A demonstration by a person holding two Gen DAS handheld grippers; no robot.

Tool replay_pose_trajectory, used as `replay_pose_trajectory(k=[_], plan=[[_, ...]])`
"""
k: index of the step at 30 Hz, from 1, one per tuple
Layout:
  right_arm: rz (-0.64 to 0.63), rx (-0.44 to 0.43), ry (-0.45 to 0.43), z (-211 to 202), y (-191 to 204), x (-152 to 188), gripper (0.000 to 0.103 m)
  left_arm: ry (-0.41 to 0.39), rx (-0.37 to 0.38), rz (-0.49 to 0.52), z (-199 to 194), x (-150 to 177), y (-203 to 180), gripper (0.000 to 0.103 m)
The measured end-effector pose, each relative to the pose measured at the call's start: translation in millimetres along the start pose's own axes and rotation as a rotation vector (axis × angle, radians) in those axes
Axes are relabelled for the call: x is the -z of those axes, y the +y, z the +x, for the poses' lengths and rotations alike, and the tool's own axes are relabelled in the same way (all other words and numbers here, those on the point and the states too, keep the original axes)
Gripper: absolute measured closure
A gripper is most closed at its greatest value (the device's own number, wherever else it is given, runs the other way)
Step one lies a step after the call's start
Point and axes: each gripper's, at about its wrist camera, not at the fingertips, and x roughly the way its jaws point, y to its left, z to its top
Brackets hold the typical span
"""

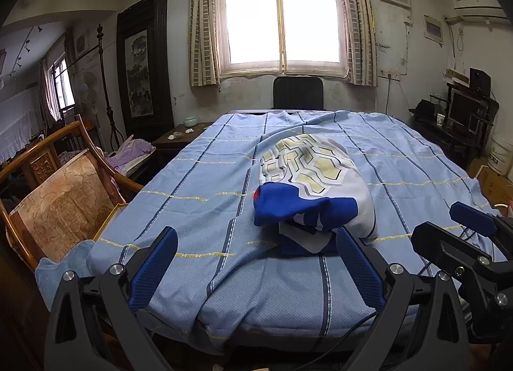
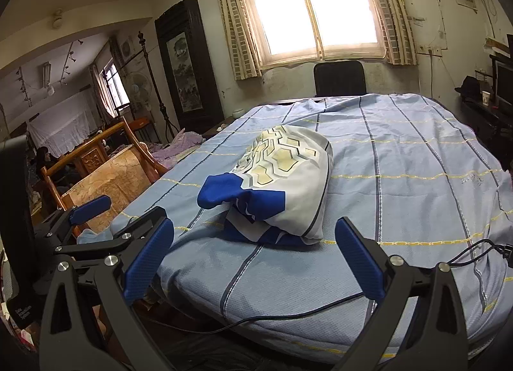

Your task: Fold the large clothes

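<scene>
Bright daylight pours in from the window, which glows plain white. Room corners look dark, and edges bend round.

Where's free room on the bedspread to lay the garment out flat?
Bare bedspread lies left of the bundled garment, toward the wooden chair; more lies right of it and behind it toward the window. Crowded at the near edge: left claw, right claw, both open, plus a black cable.

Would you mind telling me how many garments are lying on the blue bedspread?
1: a bundled blue, white and yellow-patterned garment lies near the middle of the bedspread, ahead of both open grippers. Others could be hidden beneath it.
</scene>
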Motion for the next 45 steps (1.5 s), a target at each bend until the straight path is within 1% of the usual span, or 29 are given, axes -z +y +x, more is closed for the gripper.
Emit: replay_pose_trajectory(k=[15, 23, 28, 33, 35, 39, 45], plan=[[0.007, -0.003, 0.001, -0.6, 0.0, 1.3, 0.005, 0.003, 0.005, 0.002, -0.2, 1.2, -2.9, 0.004], [0.008, -0.003, 0.002, -0.9, 0.3, 2.3, 0.005, 0.022, 0.033, -0.007, 5.2, 1.8, -0.3, 0.004], [0.011, -0.012, 0.003, -0.4, 0.0, 5.0, 0.005, -0.006, 0.016, -0.001, 2.3, 2.3, -0.4, 0.004], [0.016, -0.011, 0.005, -0.6, 0.3, 4.4, 0.005, -0.008, 0.027, 0.012, 0.8, 2.4, -3.1, 0.004], [0.017, -0.01, 0.004, -0.7, -0.1, 3.8, 0.005, -0.013, 0.018, 0.015, 0.4, 2.1, -3.6, 0.004], [0.018, -0.015, 0.005, -0.9, -1.1, 2.6, 0.005, 0.002, 0.031, 0.004, 2.6, 1.2, -1.4, 0.004], [0.012, -0.017, 0.003, -1.8, -1.0, 2.4, 0.005, 0.017, 0.025, -0.002, 4.1, 0.7, -0.8, 0.004]])
